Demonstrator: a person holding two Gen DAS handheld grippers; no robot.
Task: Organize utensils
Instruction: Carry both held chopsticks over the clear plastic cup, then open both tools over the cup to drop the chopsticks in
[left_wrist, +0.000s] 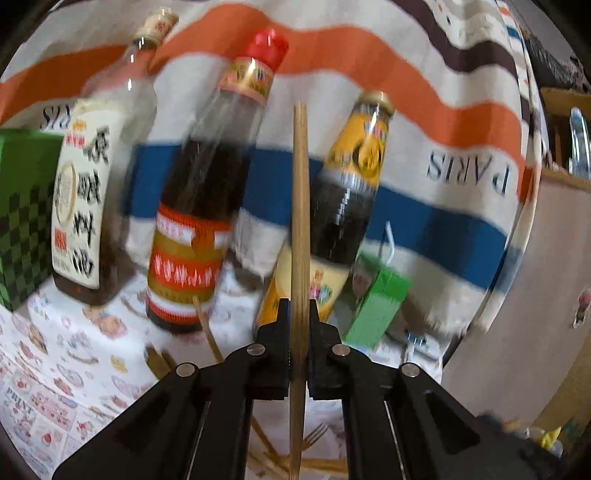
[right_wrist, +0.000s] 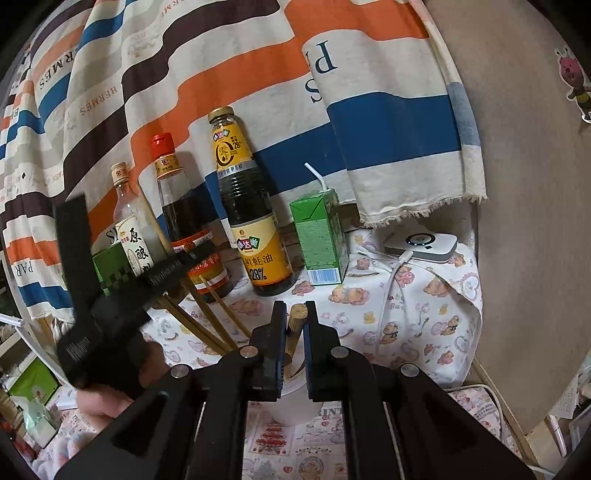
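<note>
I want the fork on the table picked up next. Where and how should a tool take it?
Only the fork's prongs show, lying flat among loose chopsticks beneath the left tool. Probably best: come from above and pinch the neck behind the prongs; the handle is hidden.

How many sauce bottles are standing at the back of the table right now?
3, in a row against the striped cloth: clear bottle with white label leftmost, red-capped bottle in the middle, yellow-labelled oyster sauce bottle rightmost. None seem hidden.

A printed tablecloth (right_wrist: 413, 306) carries three bottles (right_wrist: 255, 221) and a green carton (right_wrist: 321, 236).
</note>
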